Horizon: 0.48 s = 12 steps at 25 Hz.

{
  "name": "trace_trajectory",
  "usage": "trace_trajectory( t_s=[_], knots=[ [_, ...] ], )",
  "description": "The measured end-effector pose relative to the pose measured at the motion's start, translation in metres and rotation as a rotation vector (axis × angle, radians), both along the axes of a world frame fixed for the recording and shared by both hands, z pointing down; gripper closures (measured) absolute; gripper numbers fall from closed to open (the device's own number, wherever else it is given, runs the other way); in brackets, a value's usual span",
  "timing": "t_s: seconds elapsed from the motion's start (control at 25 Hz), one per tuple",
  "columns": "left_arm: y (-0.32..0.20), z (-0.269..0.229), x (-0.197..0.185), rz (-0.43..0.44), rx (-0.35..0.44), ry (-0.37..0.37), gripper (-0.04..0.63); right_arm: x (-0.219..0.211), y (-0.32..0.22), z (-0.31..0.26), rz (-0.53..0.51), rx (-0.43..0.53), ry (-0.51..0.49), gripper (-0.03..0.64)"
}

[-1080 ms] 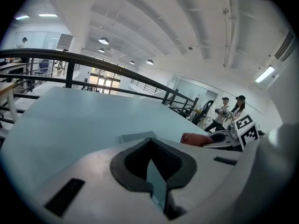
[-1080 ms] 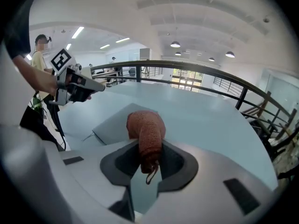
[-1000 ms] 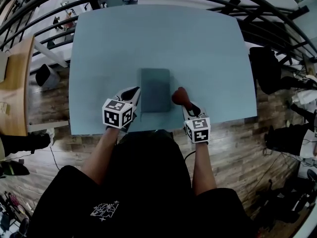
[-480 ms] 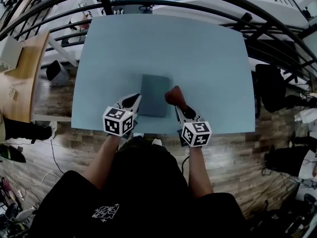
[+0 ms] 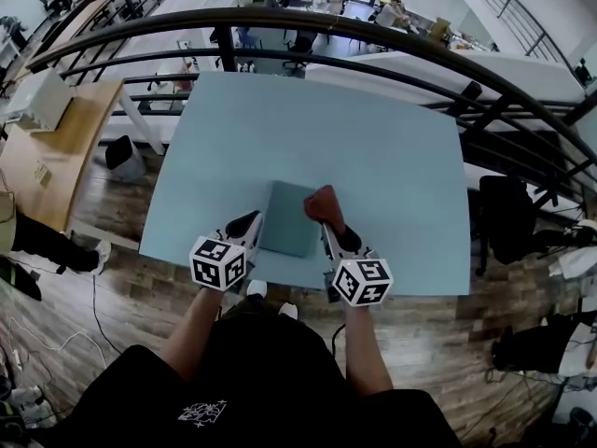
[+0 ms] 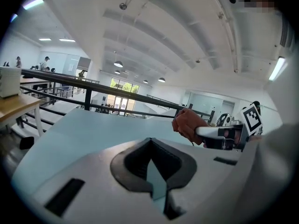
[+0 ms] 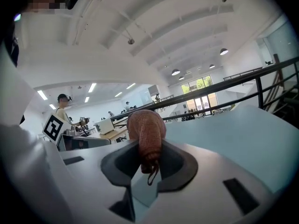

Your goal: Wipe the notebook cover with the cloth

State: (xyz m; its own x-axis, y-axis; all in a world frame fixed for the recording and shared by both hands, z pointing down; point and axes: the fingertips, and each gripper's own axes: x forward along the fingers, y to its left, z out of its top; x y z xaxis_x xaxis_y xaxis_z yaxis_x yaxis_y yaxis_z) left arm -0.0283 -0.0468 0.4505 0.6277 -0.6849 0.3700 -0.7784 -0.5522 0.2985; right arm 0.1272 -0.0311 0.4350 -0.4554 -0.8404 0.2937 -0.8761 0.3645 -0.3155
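Both arms reach fwd from my chest, elbows bent, left forearm (image 5: 198, 315) and right forearm (image 5: 357, 343) bare and roughly parallel, wrists just past the worktop's (image 5: 392, 157) near edge. Each hand is hidden under its marker cube, L cube (image 5: 217, 261) and R cube (image 5: 361, 281), w/ the R one a bit nearer me.

L tongs (image 5: 250, 220) (image 6: 150, 141) point away from me and a little inward. The jaws are brought together at the tips w/ only a thin sliver of worktop showing behind them, nothing gripped. The tips sit just beside the notebook's (image 5: 284, 220) left edge, nr its near-left corner; can't tell if they touch it.

R tongs (image 5: 328, 224) (image 7: 148, 152) also point fwd, angled slightly inward, jaws clamped on the lower end of the cloth (image 5: 323, 202) (image 7: 145, 127) (image 6: 189, 124), which bulges out past the tips as a reddish-brown wad.

The notebook lies flat, grey-green cover up, close to the worktop's near edge, approx midway along it, between the two tongs. The cloth is over the notebook's right edge, towards its far-right corner.

Beyond the worktop's far edge runs a dark railing (image 5: 280, 21)
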Motion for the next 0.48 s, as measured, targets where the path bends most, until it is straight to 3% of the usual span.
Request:
trace_trajectory(
  t_s=[0.48],
  knots=[
    [0.003, -0.093, 0.005, -0.021, 0.181, 0.055, 0.603, -0.005, 0.002, -0.085, -0.013, 0.147, 0.026, 0.535]
  ],
)
